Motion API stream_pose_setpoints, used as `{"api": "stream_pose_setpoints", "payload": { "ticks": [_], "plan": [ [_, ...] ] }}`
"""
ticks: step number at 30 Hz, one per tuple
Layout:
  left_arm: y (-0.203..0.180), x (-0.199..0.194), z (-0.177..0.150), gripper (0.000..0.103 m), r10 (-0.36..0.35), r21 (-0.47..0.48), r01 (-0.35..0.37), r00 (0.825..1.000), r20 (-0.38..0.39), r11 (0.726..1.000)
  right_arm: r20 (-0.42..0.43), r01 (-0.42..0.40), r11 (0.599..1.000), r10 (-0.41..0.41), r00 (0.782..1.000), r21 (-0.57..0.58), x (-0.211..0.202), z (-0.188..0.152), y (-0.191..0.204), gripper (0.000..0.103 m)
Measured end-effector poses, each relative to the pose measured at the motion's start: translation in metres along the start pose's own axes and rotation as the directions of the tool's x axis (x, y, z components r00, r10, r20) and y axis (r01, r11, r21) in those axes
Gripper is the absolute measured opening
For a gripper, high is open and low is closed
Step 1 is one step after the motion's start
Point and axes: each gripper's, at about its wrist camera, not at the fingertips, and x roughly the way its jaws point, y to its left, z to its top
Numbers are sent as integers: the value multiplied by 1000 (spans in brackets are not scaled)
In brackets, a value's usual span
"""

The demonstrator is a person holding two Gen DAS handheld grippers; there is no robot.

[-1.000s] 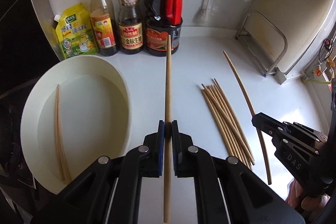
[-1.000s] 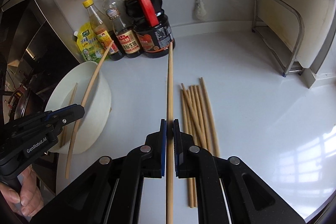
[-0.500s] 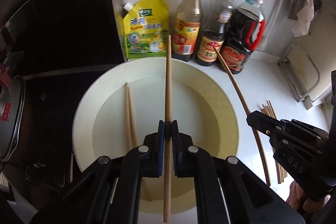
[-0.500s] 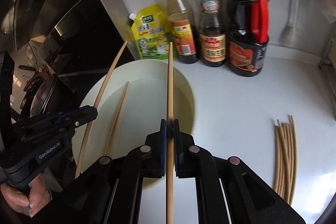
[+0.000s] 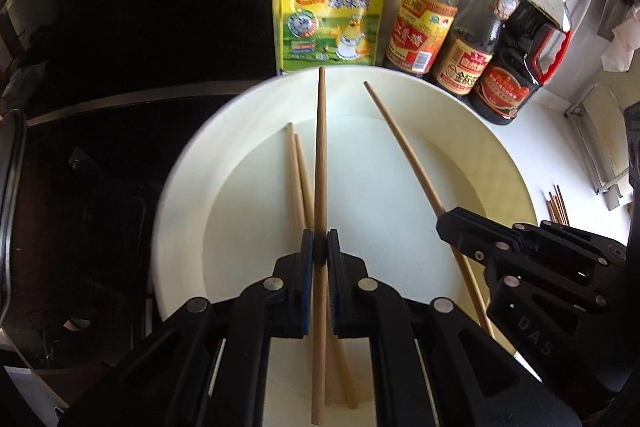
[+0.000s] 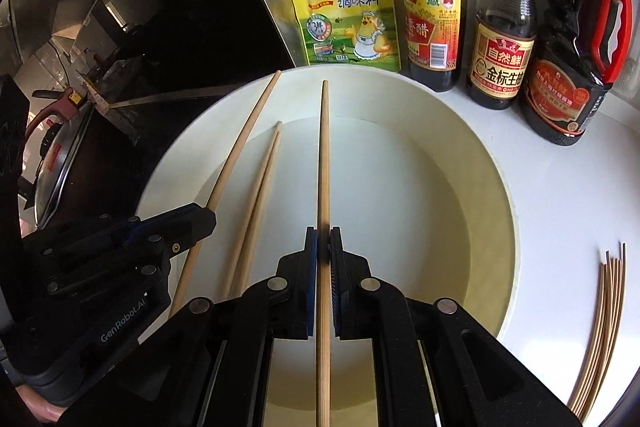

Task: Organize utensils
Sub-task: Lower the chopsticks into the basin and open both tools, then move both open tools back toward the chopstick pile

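Observation:
A wide cream bowl [image 5: 500, 163] fills the left wrist view, with two wooden chopsticks [image 5: 298, 179] lying side by side in it. My left gripper [image 5: 319, 251] is shut on one chopstick [image 5: 320, 155] that points across the bowl toward its far rim. To its right, my right gripper [image 5: 444, 223] holds a second chopstick [image 5: 404, 147], slanted over the bowl. In the right wrist view, my right gripper [image 6: 323, 243] is shut on its chopstick [image 6: 324, 155] above the bowl [image 6: 508, 211]. The left gripper [image 6: 208, 219] stands left of it. A loose bundle of chopsticks [image 6: 604, 327] lies on the white counter to the right.
A yellow seasoning pouch [image 6: 348, 11] and three sauce bottles [image 6: 504, 27] stand against the wall just behind the bowl. A black stove surface [image 5: 120, 27] and a pot lid [image 6: 60, 167] lie to the left. A metal rack [image 5: 592, 139] stands at the far right.
Both grippers have carried their chopsticks leftward from beside the bundle on the counter to over the bowl, and have come lower. The bundle has slid to the right edge of both views.

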Motion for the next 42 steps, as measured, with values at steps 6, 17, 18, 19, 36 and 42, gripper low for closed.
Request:
{"api": "stream_pose_setpoints", "payload": {
  "ticks": [6, 17, 18, 19, 36, 42],
  "plan": [
    [-9, 21, -3, 8, -12, 19, 13, 999, -50, 1000, -35, 25, 999, -23, 999, 46, 8, -7, -15, 6],
    [2, 3, 0, 43, 18, -26, -18, 1000, -9, 999, 26, 38, 997, -40, 999, 68, -14, -11, -25, 23],
    [3, 1, 0, 43, 21, -29, -22, 1000, -5, 999, 29, 37, 997, -39, 999, 69, -17, -12, -25, 23],
    [3, -1, 0, 43, 23, -31, -24, 1000, -2, 999, 30, 35, 997, -37, 999, 70, -19, -12, -25, 23],
    [-26, -36, -8, 52, 21, 26, -22, 999, 37, 999, 117, 40, 993, -53, 992, 108, -72, -39, -35, 27],
    [-44, -47, -14, 54, 10, 57, -13, 999, 49, 998, 149, 42, 990, -62, 987, 133, -92, -52, -46, 30]
  ]
}}
